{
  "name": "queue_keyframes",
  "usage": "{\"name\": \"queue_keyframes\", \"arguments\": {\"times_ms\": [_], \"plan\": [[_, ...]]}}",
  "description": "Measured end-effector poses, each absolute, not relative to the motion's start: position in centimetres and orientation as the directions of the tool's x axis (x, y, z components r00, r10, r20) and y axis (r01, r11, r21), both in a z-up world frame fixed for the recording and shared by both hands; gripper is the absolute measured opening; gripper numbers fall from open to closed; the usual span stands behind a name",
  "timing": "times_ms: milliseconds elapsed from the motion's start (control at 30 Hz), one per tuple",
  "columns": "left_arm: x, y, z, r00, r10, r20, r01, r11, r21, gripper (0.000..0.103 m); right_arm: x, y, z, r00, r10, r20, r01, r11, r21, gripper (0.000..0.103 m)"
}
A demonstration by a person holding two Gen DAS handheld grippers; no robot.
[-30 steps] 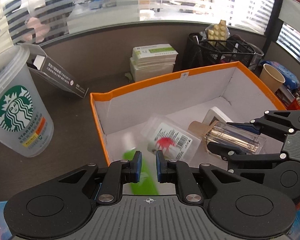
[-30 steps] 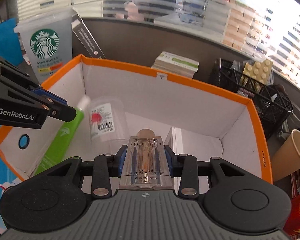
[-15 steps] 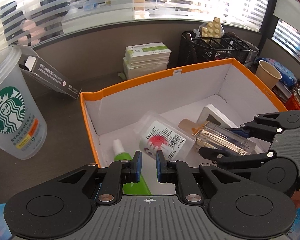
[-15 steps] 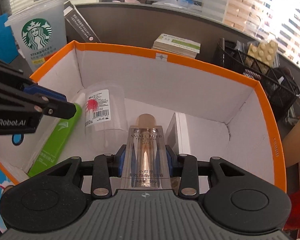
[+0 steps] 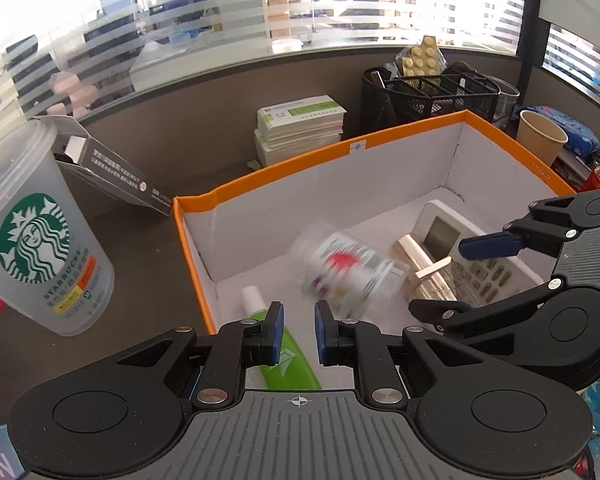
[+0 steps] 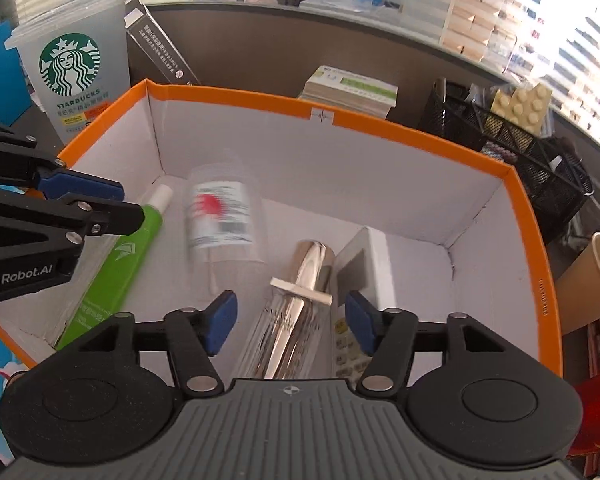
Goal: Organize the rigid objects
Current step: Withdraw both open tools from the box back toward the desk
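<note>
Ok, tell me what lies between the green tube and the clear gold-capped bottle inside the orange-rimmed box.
A clear plastic cup with a red-printed label lies on its side between green tube and bottle, blurred; the right wrist view shows it best.

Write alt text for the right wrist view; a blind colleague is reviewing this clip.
The right gripper hangs with open jaws over an orange-rimmed box, a clear bottle with a gold core lying loose between them. Also in the box are a green tube, a clear labelled cup and a white keypad device; the left gripper reaches in from the left.
</note>
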State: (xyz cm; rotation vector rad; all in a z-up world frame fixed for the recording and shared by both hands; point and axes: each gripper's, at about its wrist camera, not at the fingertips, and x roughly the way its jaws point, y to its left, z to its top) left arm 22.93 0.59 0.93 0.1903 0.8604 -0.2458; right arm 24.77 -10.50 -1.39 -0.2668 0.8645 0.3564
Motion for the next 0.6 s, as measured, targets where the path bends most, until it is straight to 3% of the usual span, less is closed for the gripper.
{"name": "queue_keyframes", "arguments": {"times_ms": [67, 133, 200, 300, 367, 433, 500, 567, 600], "plan": [[22.6, 0.8, 1.3, 0.637, -0.138, -0.758, 0.286, 0.956, 0.067, 0.017, 24.6, -10.6, -1.0, 0.604, 0.199, -0.772, -0.406, 0.910, -0.082, 0.059], [22.1, 1.2, 1.8, 0.651, -0.140, -0.746, 0.278, 0.959, 0.062, 0.024, 24.3, -10.7, -0.4, 0.616, 0.206, -0.760, -0.402, 0.912, -0.079, 0.061], [21.5, 1.6, 2.4, 0.669, -0.143, -0.729, 0.264, 0.963, 0.053, 0.046, 23.9, -10.9, 0.5, 0.633, 0.213, -0.744, -0.402, 0.912, -0.081, 0.063], [20.4, 1.8, 3.5, 0.688, -0.183, -0.703, 0.281, 0.959, 0.025, 0.060, 22.9, -11.0, 1.9, 0.668, 0.213, -0.713, -0.398, 0.912, -0.101, 0.067], [19.2, 1.8, 4.3, 0.719, -0.166, -0.675, 0.262, 0.964, 0.042, 0.080, 22.1, -11.2, 3.0, 0.695, 0.207, -0.688, -0.395, 0.910, -0.126, 0.068], [17.9, 1.8, 5.2, 0.746, -0.183, -0.641, 0.269, 0.962, 0.039, 0.081, 21.0, -11.7, 4.2, 0.724, 0.212, -0.656, -0.391, 0.910, -0.138, 0.069], [16.6, 2.1, 6.2, 0.760, -0.213, -0.613, 0.283, 0.959, 0.017, 0.088, 19.5, -12.5, 5.5, 0.752, 0.230, -0.618, -0.389, 0.912, -0.133, 0.074], [14.9, 2.5, 7.1, 0.789, -0.231, -0.569, 0.282, 0.959, 0.001, 0.101, 17.5, -13.4, 6.6, 0.781, 0.249, -0.573, -0.387, 0.913, -0.131, 0.090], [13.7, 2.9, 7.4, 0.809, -0.233, -0.539, 0.273, 0.962, -0.006, 0.103, 16.4, -13.9, 7.0, 0.798, 0.257, -0.545, -0.386, 0.913, -0.135, 0.094]]}}
